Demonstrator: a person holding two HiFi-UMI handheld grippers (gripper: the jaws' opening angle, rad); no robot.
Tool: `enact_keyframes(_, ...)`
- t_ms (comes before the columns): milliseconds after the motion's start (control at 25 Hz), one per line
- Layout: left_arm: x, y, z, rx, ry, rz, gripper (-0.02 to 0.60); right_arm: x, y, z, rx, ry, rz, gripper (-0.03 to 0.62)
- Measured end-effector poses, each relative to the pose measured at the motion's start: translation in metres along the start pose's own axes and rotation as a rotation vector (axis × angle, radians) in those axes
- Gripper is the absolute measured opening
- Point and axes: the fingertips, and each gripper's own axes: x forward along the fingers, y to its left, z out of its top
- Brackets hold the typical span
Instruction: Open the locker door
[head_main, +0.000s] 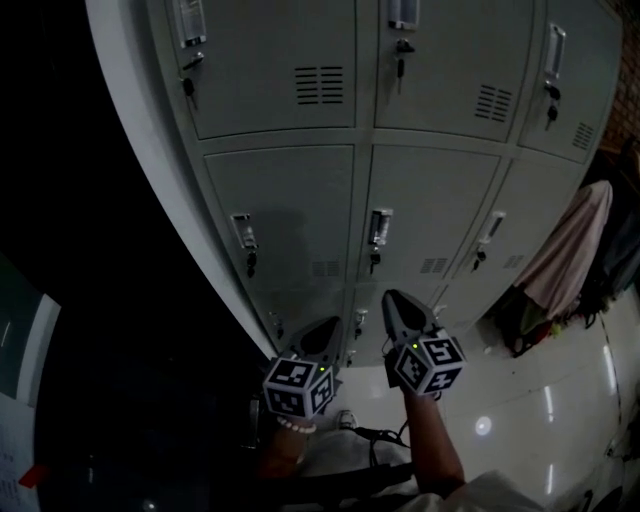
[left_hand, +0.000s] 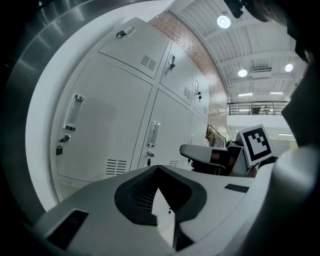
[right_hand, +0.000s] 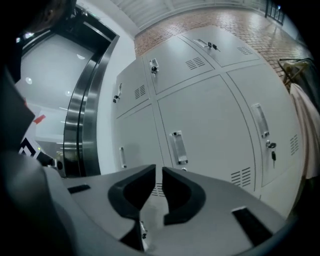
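Darkness covers the left of the head view beyond the pale side edge of the locker bank (head_main: 150, 170), and nothing can be made out there. The top row of doors is cut off by the frame, and the bottom row is mostly hidden behind the two tools. Every door in sight is shut, among them the middle-row locker door (head_main: 430, 205), with its handle (head_main: 380, 228) and a key (head_main: 375, 262) hanging under it. Glossy floor (head_main: 560, 400) lies open to the right, up to a garment (head_main: 570, 250) hanging beside the lockers.

The left hand-held gripper (head_main: 326, 328) is held low and points at the lockers, short of them, its jaw tips together on nothing. The right hand-held gripper (head_main: 395, 302) is just beside it, with its jaws a narrow slit apart and empty. A forearm (head_main: 435, 445) runs back from it toward the person.
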Motion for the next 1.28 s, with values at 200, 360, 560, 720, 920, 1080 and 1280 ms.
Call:
enact_keyframes(200, 0.028, 0.013, 0.011, -0.001, -0.006, 0.015, -0.006, 0.042, -0.015, 0.014, -0.008, -0.012, 0.025, 0.13)
enact_keyframes(360, 0.046, 0.025, 0.017, -0.01, -0.012, 0.031, -0.007, 0.069, -0.022, 0.02, -0.027, -0.006, 0.038, 0.172)
enact_keyframes(560, 0.062, 0.039, 0.02, -0.019, -0.02, 0.059, -0.007, 0.096, -0.03, 0.025, -0.041, -0.005, 0.053, 0.181)
enact_keyframes(720, 0.07, 0.047, 0.023, -0.026, -0.027, 0.075, -0.007, 0.11, -0.033, 0.028, -0.051, -0.019, 0.068, 0.181)
enact_keyframes(920, 0.077, 0.056, 0.023, -0.039, -0.037, 0.093, -0.006, 0.126, -0.034, 0.027, -0.069, -0.008, 0.083, 0.181)
enact_keyframes(1080, 0.08, 0.062, 0.026, -0.041, -0.042, 0.107, -0.006, 0.136, -0.036, 0.028, -0.067, -0.007, 0.091, 0.181)
enact_keyframes(1280, 0.079, 0.067, 0.024, -0.05, -0.039, 0.118, -0.008, 0.138, -0.033, 0.028, -0.066, -0.009, 0.103, 0.181)
